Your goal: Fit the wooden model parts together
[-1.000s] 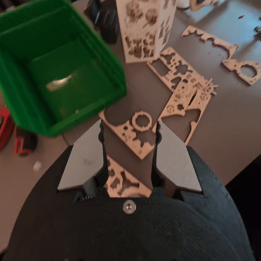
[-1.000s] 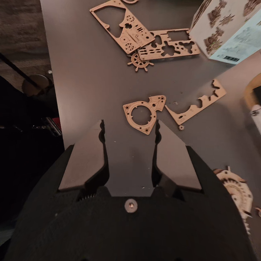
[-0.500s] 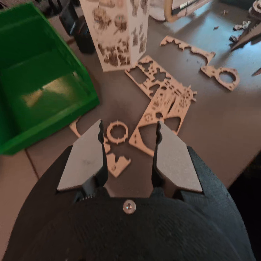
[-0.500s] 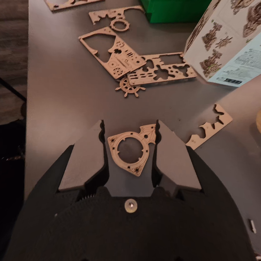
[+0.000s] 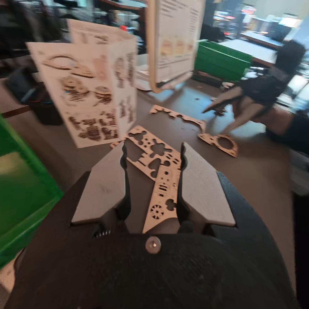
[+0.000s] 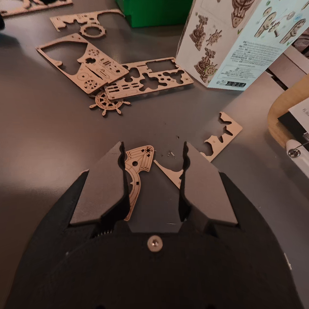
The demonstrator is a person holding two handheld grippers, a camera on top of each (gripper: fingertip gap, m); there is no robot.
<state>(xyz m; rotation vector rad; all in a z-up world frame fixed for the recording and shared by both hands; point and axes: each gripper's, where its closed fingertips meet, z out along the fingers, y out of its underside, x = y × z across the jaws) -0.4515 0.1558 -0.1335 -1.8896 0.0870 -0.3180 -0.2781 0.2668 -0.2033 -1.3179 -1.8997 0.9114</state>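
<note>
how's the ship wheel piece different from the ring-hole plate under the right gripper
The ship wheel is a round spoked part, lying partly tucked under a punched sheet. The ring-hole plate is a flat plate with a curved cutout edge, lying between the open fingers of the right gripper, half hidden by one. Both are pale engraved wood, flat on the table.

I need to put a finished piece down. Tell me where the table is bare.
Bare grey table lies left of the ship's wheel, below the punched wooden sheets. Another free strip runs between the wheel and the right gripper. It is crowded around those sheets, the printed box and the notched scrap strip.
</note>
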